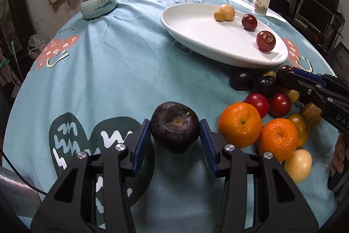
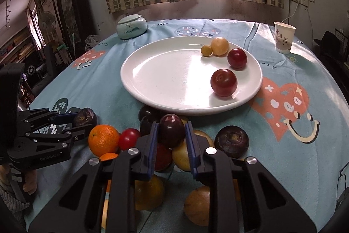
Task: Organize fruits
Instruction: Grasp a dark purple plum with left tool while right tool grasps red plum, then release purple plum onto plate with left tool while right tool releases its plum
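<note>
Two wrist views, catalogued in turn.

Left wrist view: left gripper (image 1: 175, 127), blue pads pressed on either side of a dark purple round fruit (image 1: 175, 126), stem scar facing the camera, held over the light blue tablecloth (image 1: 109, 80). Right of it, a near pile: two oranges (image 1: 240, 125), red plums (image 1: 279, 104), yellow fruits, darker plums behind. White oval plate (image 1: 196, 36) beyond, far right, carrying two red plums (image 1: 265, 40) and two yellow fruits (image 1: 226, 12). Right gripper (image 1: 290, 78) enters from the right edge, clamped on a dark red plum (image 1: 283, 75) just near of the plate; its body shows the letters "DAS", cut off by the frame. Paper cup (image 1: 261, 3) far right bears printed Chinese characters, too small to read. Cloth print reads "sweet" on a red heart (image 1: 59, 51), with "worry" above it. Celadon lidded jar (image 1: 98, 3) far left.

Right wrist view: the right gripper's pads grip the same dark red plum above the pile, at the plate's near rim. Only this view shows a second dark purple fruit (image 2: 231, 141) on the cloth right of the pile, the left gripper's body lettered "GenRobot.AI", and a hand (image 2: 29, 182) on its grip at far left.
</note>
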A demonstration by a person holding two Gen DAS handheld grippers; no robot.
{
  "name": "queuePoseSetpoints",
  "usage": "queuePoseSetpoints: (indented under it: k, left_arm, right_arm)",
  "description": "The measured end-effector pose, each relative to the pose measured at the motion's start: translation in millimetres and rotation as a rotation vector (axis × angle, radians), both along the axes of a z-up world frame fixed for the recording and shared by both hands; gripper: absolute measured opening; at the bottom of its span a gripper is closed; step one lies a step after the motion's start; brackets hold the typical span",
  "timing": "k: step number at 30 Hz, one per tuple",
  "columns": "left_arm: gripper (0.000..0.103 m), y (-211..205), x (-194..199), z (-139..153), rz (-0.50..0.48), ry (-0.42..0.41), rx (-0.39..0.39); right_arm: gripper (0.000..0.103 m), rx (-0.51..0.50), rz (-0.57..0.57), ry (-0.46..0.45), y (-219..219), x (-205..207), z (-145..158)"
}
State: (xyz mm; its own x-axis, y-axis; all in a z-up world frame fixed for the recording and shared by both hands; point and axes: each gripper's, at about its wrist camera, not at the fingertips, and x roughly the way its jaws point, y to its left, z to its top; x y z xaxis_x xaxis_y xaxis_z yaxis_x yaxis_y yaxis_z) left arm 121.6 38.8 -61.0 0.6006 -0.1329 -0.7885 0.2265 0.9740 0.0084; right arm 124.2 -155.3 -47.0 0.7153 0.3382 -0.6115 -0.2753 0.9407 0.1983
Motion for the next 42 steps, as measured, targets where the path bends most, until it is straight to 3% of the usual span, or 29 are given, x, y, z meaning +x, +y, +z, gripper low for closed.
queuePoseSetpoints:
  k: [7, 13, 20, 25, 29, 33, 35, 36, 37, 38, 42]
  left_arm:
    - [0.047, -8, 14, 36, -0.008, -0.054, -0.069]
    - [0.047, -48, 60, 69, -0.007, -0.114, -0.052]
    - [0.047, -61, 103, 41, 0.028, -0.045, -0.036]
    - [0.048, -57, 117, 30, 0.017, -0.006, -0.059]
    - [0.063, -56, 117, 36, 0.022, -0.03, -0.064]
    - [0.064, -46, 115, 43, 0.037, -0.042, -0.103]
    - [0.064, -38, 114, 47, 0.048, -0.043, -0.134]
    - [0.064, -35, 113, 49, 0.05, -0.042, -0.147]
    - [0.064, -32, 112, 51, 0.053, -0.043, -0.154]
    - [0.064, -31, 111, 52, 0.055, -0.045, -0.156]
    - [0.065, -29, 101, 56, 0.052, -0.063, -0.143]
  right_arm:
    - [0.025, 0.099, -0.081, -0.09, -39, -10, 36]
    - [0.025, 0.115, -0.12, -0.122, -53, 34, 74]
    - [0.025, 0.109, -0.096, -0.022, -34, 99, 47]
    - [0.026, 0.062, -0.06, 0.073, -24, 120, 26]
    - [0.026, 0.044, -0.06, 0.109, -22, 126, 20]
    - [0.026, 0.059, -0.059, 0.105, -24, 124, 22]
    - [0.03, 0.076, -0.058, 0.097, -25, 121, 27]
    - [0.039, 0.08, -0.061, 0.086, -26, 119, 30]
    - [0.064, 0.076, -0.077, 0.073, -27, 117, 34]
    - [0.07, 0.071, -0.098, 0.046, -28, 112, 39]
    - [0.071, 0.084, -0.098, -0.018, -33, 99, 55]
